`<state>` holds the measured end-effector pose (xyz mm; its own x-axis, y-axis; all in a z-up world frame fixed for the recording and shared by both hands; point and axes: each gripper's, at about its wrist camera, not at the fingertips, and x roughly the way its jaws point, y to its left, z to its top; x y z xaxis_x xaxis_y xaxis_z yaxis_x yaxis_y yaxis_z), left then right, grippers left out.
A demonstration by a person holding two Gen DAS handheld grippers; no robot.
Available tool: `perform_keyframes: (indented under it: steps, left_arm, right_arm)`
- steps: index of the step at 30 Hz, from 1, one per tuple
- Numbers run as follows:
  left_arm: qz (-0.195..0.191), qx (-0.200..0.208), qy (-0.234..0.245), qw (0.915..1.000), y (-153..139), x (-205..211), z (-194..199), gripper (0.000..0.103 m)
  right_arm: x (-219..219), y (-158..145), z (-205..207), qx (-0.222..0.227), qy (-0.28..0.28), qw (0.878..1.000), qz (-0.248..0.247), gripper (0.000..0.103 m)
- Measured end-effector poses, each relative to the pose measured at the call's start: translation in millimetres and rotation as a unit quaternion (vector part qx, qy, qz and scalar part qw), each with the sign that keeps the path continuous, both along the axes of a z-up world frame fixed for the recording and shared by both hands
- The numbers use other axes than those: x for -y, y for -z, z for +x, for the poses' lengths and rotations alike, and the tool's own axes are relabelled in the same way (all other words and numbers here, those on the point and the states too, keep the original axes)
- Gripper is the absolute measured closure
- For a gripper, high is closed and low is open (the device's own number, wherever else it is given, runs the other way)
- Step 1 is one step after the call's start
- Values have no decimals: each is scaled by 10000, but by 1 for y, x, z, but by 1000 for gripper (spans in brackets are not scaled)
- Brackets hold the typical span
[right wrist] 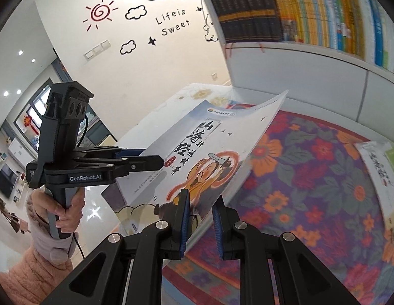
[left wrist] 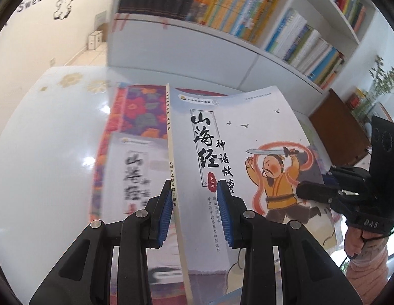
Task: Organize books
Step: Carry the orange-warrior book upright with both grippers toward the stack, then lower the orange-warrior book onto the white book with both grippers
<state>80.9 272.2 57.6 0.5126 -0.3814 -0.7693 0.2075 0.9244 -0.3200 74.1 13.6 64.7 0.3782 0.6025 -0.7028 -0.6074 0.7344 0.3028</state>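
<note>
A thin illustrated book (left wrist: 247, 137) hangs in mid-air above a white table (left wrist: 44, 132), carried between two hand-held grippers. The left gripper (left wrist: 194, 211) clamps the spine edge at six o'clock in its own view, blue pads (left wrist: 165, 218) pressed against the book on either side. The right gripper (right wrist: 200, 222) pinches the cover's lower edge, also at six o'clock in its view; its jaws are nearly shut on the book, which bows slightly under its own weight.

Below the lifted book, a floral cloth (right wrist: 311, 178) covers part of the table, and at least one more book (right wrist: 375, 167) of the same series lies flat on it, at three o'clock in the right wrist view. A second cover beneath the held book, at eight o'clock in the left wrist view, is too blurred to say whether it is the same volume.

Behind the table, from twelve to two o'clock, a white bookshelf (left wrist: 260, 48) stands packed with upright rows of spines.

The job looks only partly done: one book is in transit, no slot for it is yet reached, and at least one book is left on the cloth to be shelved or stacked.
</note>
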Motion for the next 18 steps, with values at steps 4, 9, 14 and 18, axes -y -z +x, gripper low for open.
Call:
perform_keyframes:
  steps: [4,9,14,18]
  left_arm:
    - [-114,-136,-231,9996,15,-28,6,73]
    - [-121,-304,-319,9990,36,-48,6,73]
    - [-261,-539,-310,9977,59,-58,6,73]
    - [-258,-638,-299,9972,70,-62,7,73]
  right_arm:
    - [-30,17,8,-180,-129,9998,-18,86]
    - [-54,44,16,-383,-211,9990,-47,86]
    - [-66,67,19,-661,-196,9976,-110,86]
    - [-74,79,22,-725,-136,9970,-240,86]
